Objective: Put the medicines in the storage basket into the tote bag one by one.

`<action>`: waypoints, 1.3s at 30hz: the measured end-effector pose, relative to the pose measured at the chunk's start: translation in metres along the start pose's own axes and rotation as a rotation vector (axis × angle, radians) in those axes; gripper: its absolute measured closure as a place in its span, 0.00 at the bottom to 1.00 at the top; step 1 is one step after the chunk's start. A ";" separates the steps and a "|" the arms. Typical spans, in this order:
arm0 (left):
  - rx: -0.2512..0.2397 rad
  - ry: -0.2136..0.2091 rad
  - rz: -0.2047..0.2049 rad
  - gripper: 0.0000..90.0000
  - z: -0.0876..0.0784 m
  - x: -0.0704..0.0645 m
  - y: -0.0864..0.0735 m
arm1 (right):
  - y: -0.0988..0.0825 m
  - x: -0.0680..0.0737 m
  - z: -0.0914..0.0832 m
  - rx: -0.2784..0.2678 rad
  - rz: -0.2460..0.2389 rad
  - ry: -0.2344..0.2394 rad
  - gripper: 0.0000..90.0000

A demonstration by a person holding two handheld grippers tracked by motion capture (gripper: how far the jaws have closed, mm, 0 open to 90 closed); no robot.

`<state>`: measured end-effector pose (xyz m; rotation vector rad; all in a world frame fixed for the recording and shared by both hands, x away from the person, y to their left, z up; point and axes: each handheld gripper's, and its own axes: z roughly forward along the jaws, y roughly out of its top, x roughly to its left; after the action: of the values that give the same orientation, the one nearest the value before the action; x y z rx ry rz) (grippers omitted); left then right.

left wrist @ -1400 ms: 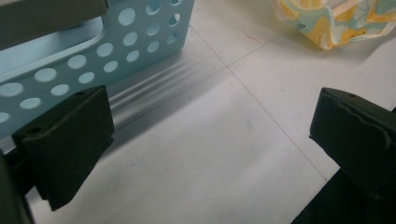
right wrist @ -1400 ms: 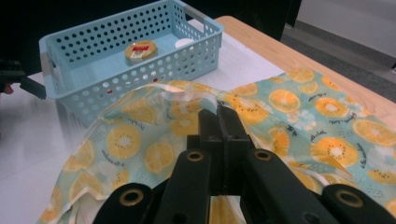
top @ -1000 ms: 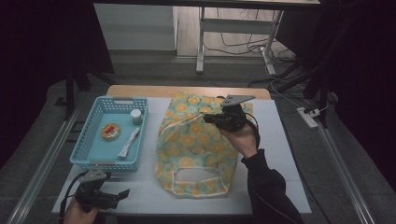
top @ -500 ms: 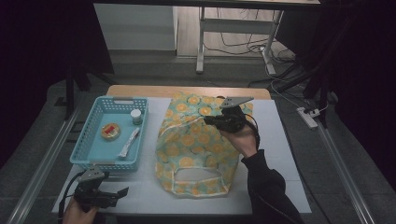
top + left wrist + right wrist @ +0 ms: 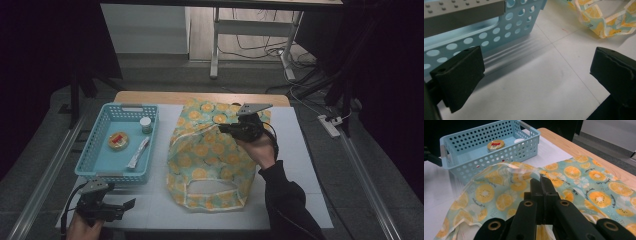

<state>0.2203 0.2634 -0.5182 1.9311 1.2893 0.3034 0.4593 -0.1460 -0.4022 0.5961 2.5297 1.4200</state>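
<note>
Right of the blue basket (image 5: 118,145), the orange-print bag (image 5: 207,160) lies spread on the desk (image 5: 295,165), its cut-out handle toward me. My right gripper (image 5: 239,129) has its jaws clenched on a fold of the bag's upper layer, near the far end, and the cloth peaks up where I pinch it. It looks thin, limp and light to me, so it should drape and slide rather than hold a shape; I judge a hem or the handle loop the surest place to hold. My left gripper (image 5: 107,209) rests near the basket's near wall, jaws spread wide on nothing. Inside the basket sit a round tin (image 5: 118,141), a small jar (image 5: 145,124) and a white packet (image 5: 138,153).
</note>
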 end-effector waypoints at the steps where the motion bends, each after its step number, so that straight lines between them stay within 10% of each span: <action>1: -0.001 0.000 0.004 0.00 0.000 0.000 0.000 | 0.000 0.000 0.000 -0.001 0.000 0.001 1.00; 39: -0.099 -0.108 0.037 0.00 -0.025 0.003 0.027 | -0.002 -0.005 -0.004 -0.006 0.014 0.004 1.00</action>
<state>0.2262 0.2729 -0.4829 1.8631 1.1486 0.2720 0.4619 -0.1519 -0.4016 0.6117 2.5280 1.4348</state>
